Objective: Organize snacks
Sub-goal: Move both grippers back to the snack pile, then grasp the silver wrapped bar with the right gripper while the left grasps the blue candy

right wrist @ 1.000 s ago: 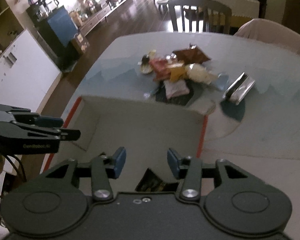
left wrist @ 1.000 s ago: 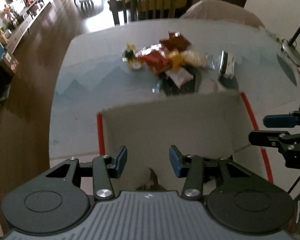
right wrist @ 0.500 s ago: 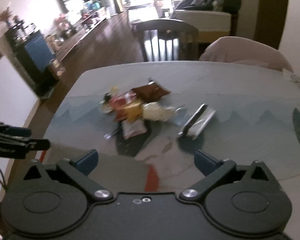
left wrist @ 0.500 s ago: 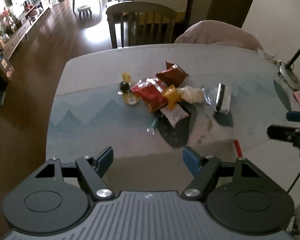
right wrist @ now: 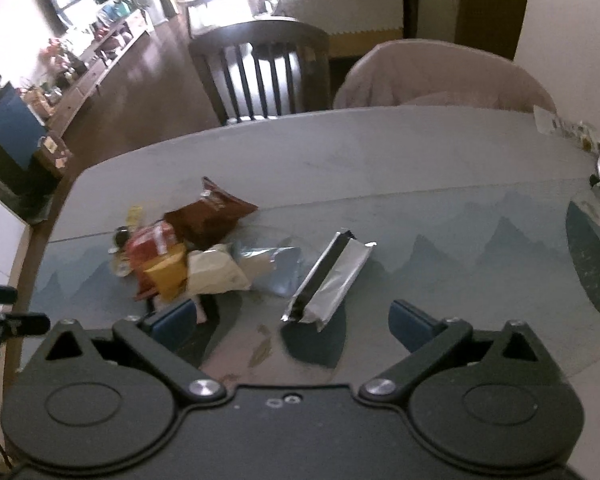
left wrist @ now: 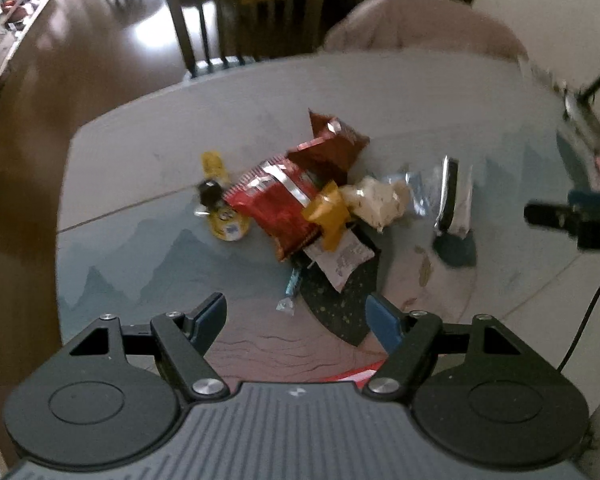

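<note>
A heap of snack packets lies on the table: a red packet [left wrist: 278, 204], a brown bag [left wrist: 332, 148], an orange packet [left wrist: 328, 210], a pale packet [left wrist: 374, 198], a yellow pouch [left wrist: 220, 196] and a silver bar wrapper [left wrist: 454, 194]. My left gripper [left wrist: 296, 316] is open and empty, hovering short of the heap. My right gripper [right wrist: 294, 322] is open wide and empty, just before the silver wrapper [right wrist: 330, 276]; the heap's brown bag [right wrist: 210, 216] and pale packet [right wrist: 216, 274] lie to its left. The right gripper also shows at the left wrist view's right edge [left wrist: 572, 216].
A red box edge [left wrist: 360, 374] peeks out under the left gripper. A wooden chair [right wrist: 260, 72] and a cloth-covered chair [right wrist: 440, 76] stand behind the table [right wrist: 420, 152]. A lamp base [left wrist: 580, 112] and small items sit at the far right edge.
Both grippers have moved forward from above the cardboard box toward the snack heap and have opened wider. The box has dropped out of view beneath them.
</note>
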`<state>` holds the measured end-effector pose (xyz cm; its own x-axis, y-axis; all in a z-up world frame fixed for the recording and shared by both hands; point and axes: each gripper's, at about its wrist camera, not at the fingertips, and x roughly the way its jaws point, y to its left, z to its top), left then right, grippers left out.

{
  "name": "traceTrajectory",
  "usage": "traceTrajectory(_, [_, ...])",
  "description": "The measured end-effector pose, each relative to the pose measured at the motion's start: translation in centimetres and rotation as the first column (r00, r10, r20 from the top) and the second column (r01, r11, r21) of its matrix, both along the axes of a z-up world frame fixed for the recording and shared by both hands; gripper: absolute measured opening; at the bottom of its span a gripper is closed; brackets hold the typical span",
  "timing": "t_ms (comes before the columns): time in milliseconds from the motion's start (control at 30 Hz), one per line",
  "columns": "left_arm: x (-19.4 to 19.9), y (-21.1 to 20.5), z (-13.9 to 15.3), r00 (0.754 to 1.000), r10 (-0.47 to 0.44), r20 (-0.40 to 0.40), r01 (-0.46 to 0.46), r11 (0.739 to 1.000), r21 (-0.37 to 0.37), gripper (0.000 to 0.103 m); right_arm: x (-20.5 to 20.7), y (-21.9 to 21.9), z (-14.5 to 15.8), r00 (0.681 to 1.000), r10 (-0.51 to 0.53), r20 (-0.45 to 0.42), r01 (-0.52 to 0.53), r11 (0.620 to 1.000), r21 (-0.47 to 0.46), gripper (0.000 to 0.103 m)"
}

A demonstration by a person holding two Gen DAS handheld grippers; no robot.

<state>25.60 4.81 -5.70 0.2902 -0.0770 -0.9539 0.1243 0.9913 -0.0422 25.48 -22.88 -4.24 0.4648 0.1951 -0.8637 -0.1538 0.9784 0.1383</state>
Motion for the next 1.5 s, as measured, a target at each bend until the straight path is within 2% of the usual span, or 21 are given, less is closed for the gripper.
traceTrajectory(133, [2.2, -0.7, -4.2, 0.996, -0.021, -0.091, 0.026, 0.998, 0.051, 0.076, 2.5, -0.3, -2.5, 0.998, -0.023, -0.050, 0.022, 1.000, -0.005, 0.102])
traceTrajectory(233, [3.5, -1.0, -6.3, 0.991, -0.045, -0.123, 0.055, 0.995, 0.080, 0.076, 4.0, -0.6, -4.3, 0.995, -0.051, -0.083, 0.049, 0.999, -0.021, 0.101])
traceTrajectory(400, [5.5, -0.7, -8.8, 0.983, -0.060, -0.171, 0.074, 0.994, 0.079, 0.076, 6.5, -1.0, -7.2, 0.985, -0.100, -0.143, 0.099, 0.995, -0.019, 0.096])
traceTrajectory(533, [6.8, -0.3, -10.6, 0.972, -0.056, -0.230, 0.066, 0.997, 0.038, 0.075, 7.7, -0.7, -8.9, 0.978, -0.118, -0.170, 0.117, 0.993, -0.020, 0.093])
traceTrajectory(633, [7.2, -0.3, -12.0, 0.961, -0.079, -0.264, 0.093, 0.995, 0.043, 0.058, 8.4, -0.5, -9.9, 0.975, -0.124, -0.187, 0.123, 0.992, -0.018, 0.090])
traceTrajectory(700, [7.2, -0.4, -12.8, 0.954, -0.088, -0.285, 0.106, 0.993, 0.048, 0.054, 8.6, -0.4, -10.4, 0.972, -0.127, -0.195, 0.126, 0.992, -0.021, 0.087])
traceTrajectory(800, [7.2, -0.6, -13.5, 0.951, -0.106, -0.291, 0.126, 0.991, 0.050, 0.044, 8.9, -0.3, -11.1, 0.971, -0.124, -0.206, 0.122, 0.992, -0.024, 0.083])
traceTrajectory(867, [7.1, -0.8, -13.9, 0.949, -0.109, -0.294, 0.133, 0.989, 0.062, 0.033, 9.1, -0.3, -11.5, 0.969, -0.129, -0.212, 0.125, 0.992, -0.030, 0.082])
traceTrajectory(967, [7.0, -1.1, -14.3, 0.950, -0.111, -0.290, 0.138, 0.988, 0.073, 0.030, 9.4, -0.2, -11.9, 0.968, -0.139, -0.210, 0.133, 0.990, -0.046, 0.077])
traceTrajectory(1067, [7.1, -1.4, -14.4, 0.953, -0.115, -0.282, 0.141, 0.987, 0.073, 0.019, 9.6, -0.1, -12.3, 0.966, -0.152, -0.210, 0.142, 0.988, -0.064, 0.073])
traceTrajectory(1200, [7.2, -1.6, -14.4, 0.956, -0.120, -0.267, 0.143, 0.988, 0.066, 0.013, 9.9, 0.2, -12.8, 0.964, -0.160, -0.214, 0.147, 0.986, -0.072, 0.064])
traceTrajectory(1333, [7.1, -1.6, -14.2, 0.961, -0.113, -0.254, 0.131, 0.990, 0.056, 0.012, 9.7, 0.4, -13.0, 0.963, -0.162, -0.216, 0.152, 0.986, -0.063, 0.051])
traceTrajectory(1500, [6.8, -0.7, -13.8, 0.967, -0.066, -0.245, 0.080, 0.996, 0.047, 0.012, 9.3, -0.3, -12.9, 0.965, -0.172, -0.196, 0.165, 0.985, -0.053, 0.045])
